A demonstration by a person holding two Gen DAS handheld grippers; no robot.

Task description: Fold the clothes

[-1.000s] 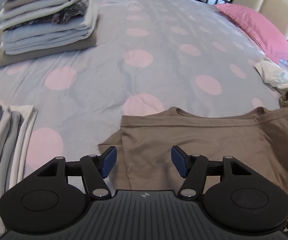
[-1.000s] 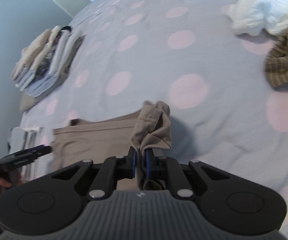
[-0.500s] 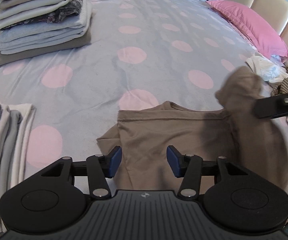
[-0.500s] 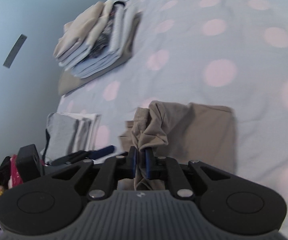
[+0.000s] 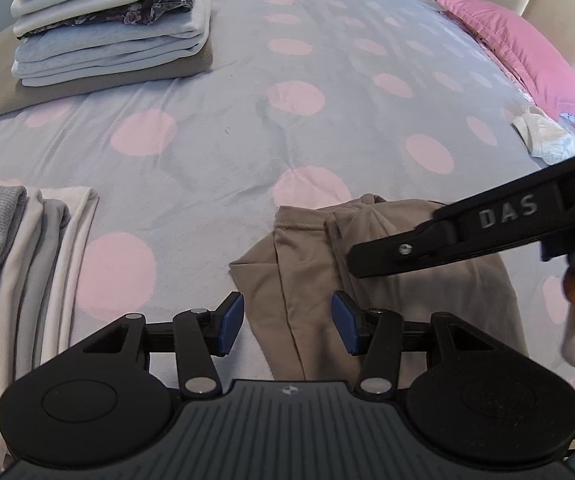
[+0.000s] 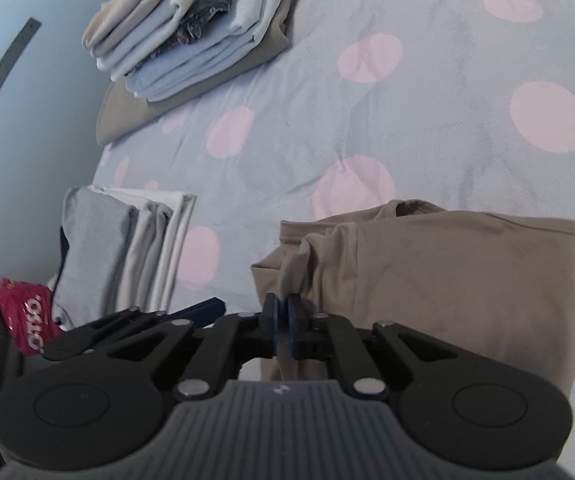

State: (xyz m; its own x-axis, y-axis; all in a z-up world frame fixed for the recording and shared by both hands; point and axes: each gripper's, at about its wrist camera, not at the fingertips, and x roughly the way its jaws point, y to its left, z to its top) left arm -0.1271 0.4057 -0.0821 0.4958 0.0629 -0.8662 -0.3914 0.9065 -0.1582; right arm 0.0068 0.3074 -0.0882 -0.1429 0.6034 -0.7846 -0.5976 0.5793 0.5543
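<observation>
A tan-brown shirt (image 5: pixel 311 264) lies on the polka-dot bedsheet (image 5: pixel 223 136), folded over on itself; it also shows in the right wrist view (image 6: pixel 439 276). My left gripper (image 5: pixel 287 322) is open and empty, its blue pads just above the shirt's near left edge. My right gripper (image 6: pixel 285 320) is shut on a bunched edge of the shirt, held over the shirt's left side. It shows in the left wrist view (image 5: pixel 357 260) as a black arm reaching in from the right.
A tall stack of folded clothes (image 5: pixel 107 28) sits at the far left. A row of folded grey and white clothes (image 5: pixel 23 260) lies at the near left. A pink pillow (image 5: pixel 515 52) and crumpled white cloth (image 5: pixel 547 140) are at the right. A red packet (image 6: pixel 27 312) lies beside the bed.
My right gripper has carried the shirt's right edge across to the left, folding the shirt in half. My left gripper stayed open and moved little.
</observation>
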